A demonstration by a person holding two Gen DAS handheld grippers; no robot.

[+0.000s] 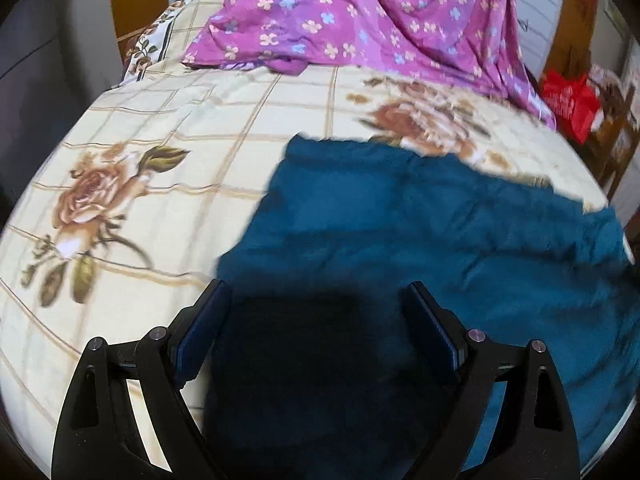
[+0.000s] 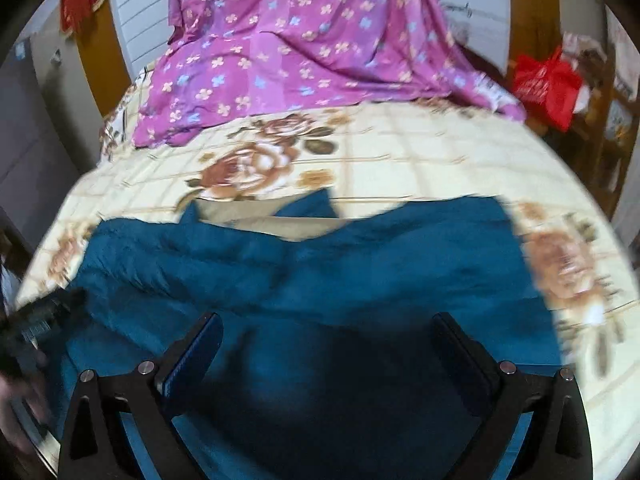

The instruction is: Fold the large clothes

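A large teal-blue garment (image 1: 420, 224) lies spread on the bed's cream rose-print sheet (image 1: 160, 160). It also shows in the right wrist view (image 2: 320, 272), rumpled, with its far edge folded and uneven. My left gripper (image 1: 316, 292) is open above the garment's near left part, holding nothing. My right gripper (image 2: 328, 324) is open above the garment's near middle, holding nothing. The left gripper shows blurred at the left edge of the right wrist view (image 2: 44, 316).
A purple flowered cloth (image 1: 360, 20) lies heaped at the far end of the bed and hangs up the wall; it also shows in the right wrist view (image 2: 304, 52). A red bag (image 2: 548, 84) sits on furniture at the right. A dark cabinet (image 1: 32, 60) stands left.
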